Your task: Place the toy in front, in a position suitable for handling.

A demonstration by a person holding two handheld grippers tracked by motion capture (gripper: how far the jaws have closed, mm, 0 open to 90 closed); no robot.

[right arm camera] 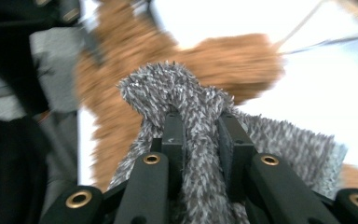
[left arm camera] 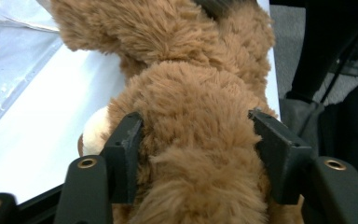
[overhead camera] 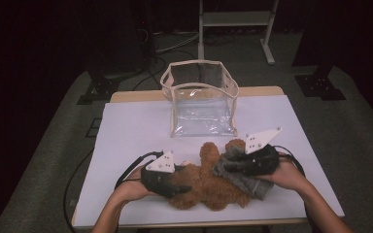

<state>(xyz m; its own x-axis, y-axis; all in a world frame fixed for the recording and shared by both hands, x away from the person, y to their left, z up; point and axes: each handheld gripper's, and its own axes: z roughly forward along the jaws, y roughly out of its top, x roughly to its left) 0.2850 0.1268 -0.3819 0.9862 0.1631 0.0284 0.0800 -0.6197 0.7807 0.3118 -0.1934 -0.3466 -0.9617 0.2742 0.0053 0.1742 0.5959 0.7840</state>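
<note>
**Dressing the plush bear: hold the body, draw the knit along**

Nearest the person, the left tool (overhead camera: 178, 187) clamps the brown teddy bear (overhead camera: 209, 182) across a rounded part of its body; in the left gripper view the black pads (left arm camera: 127, 151) sink into the fur on both sides. The right tool (overhead camera: 234, 164) pinches a bunched fold of the grey fuzzy garment (right arm camera: 186, 100), its jaws drawn narrow around the fabric.

The step looks like working the garment on or off the bear, though which of the two cannot be told. To do it well, the left grip should stay firm enough to anchor the soft body without crushing it, while the right pulls the fabric along the bear's length rather than upward, so the toy does not lift or twist.

The bear lies on the white-covered counter (overhead camera: 126, 131), near its front edge. Its pile is long, curly and springy; the garment is a shaggy, speckled grey-and-white weave that stretches and bunches easily.

Farther back stands a clear plastic bag (overhead camera: 200, 99) with cream trim, boxy, glossy and open at the top.
</note>
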